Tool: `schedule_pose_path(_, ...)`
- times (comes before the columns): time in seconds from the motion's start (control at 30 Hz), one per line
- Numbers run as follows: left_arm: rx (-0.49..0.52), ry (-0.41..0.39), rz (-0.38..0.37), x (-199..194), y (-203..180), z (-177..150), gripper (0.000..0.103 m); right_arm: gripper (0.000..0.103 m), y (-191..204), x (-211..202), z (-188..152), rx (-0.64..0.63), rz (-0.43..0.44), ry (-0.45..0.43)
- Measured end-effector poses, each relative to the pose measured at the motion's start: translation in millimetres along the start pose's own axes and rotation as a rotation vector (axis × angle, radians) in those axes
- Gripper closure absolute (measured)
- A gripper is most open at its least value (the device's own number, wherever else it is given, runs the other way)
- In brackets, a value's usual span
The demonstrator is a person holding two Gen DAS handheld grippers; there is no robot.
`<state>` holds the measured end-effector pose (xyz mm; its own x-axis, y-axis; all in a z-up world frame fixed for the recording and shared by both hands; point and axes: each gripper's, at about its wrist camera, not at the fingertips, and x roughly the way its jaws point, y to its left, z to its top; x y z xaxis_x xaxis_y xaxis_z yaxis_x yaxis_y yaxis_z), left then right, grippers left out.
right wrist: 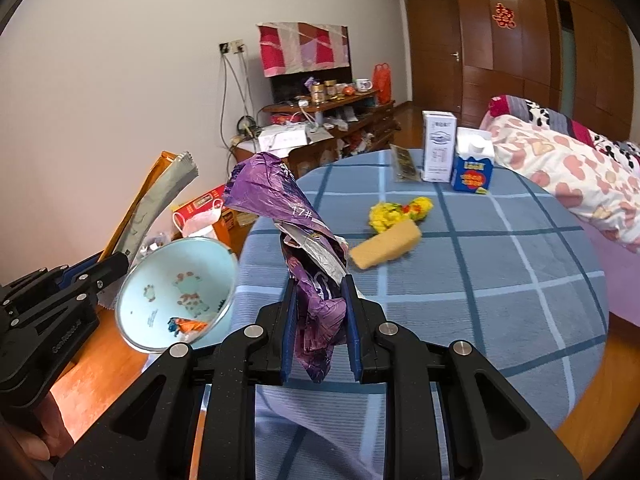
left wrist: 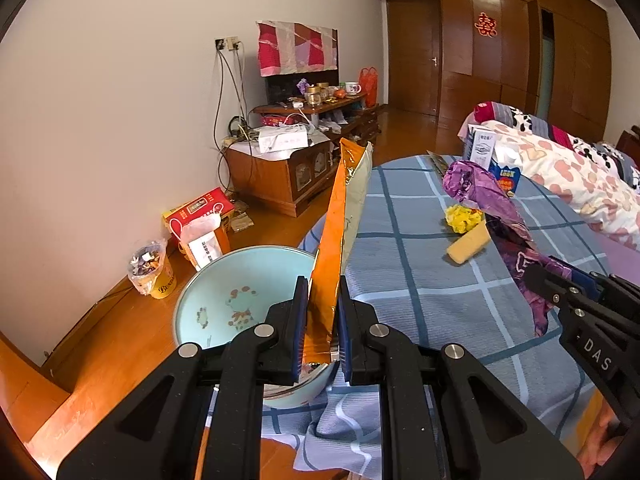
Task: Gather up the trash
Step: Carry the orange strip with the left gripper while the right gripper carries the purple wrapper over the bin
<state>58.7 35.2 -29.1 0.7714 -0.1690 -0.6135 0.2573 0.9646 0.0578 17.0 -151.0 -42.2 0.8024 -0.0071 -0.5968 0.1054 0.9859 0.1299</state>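
Left gripper (left wrist: 323, 320) is clamped on an orange wrapper (left wrist: 334, 240) that stands up over the light blue bowl (left wrist: 224, 300) at the table's left edge, and there's some scrap in the bowl, maybe more wrapper bits. Right gripper (right wrist: 321, 322) is squeezing a crumpled purple wrapper (right wrist: 276, 196) above the blue checked cloth (right wrist: 480, 280). Further right a yellow wad (right wrist: 400, 210) and a sponge (right wrist: 386, 250) sit on the cloth, with two cartons (right wrist: 456, 156) at the back.

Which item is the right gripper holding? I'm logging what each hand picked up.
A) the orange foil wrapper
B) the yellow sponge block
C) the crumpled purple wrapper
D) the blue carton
C: the right gripper pinches the purple wrapper between its fingers, above the table.
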Motion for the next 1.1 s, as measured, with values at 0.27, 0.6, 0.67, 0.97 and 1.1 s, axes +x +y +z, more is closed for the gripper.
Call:
schedule_pose_path(0.27,-0.032,0.004,0.021,2.6,17.8,0.0,0.089,0.081,25.4,5.9,5.2,-0.040,0.033,0.007)
schedule_pose_path(0.6,-0.076,0.011,0.057,7.6,41.2,-2.4,0.089,0.081,52.4,20.0,10.1,-0.073,0.075,0.024)
schedule_pose_path(0.67,-0.086,0.014,0.065,9.4,46.3,-2.9,0.089,0.081,56.4,22.2,10.8,-0.077,0.082,0.027)
schedule_pose_path(0.97,-0.112,0.029,0.092,16.8,58.5,-5.9,0.089,0.081,76.7,32.8,14.4,-0.106,0.111,0.035)
schedule_pose_path(1.1,-0.127,0.038,0.103,20.2,65.1,-7.0,0.089,0.081,83.9,39.9,16.1,-0.111,0.126,0.044)
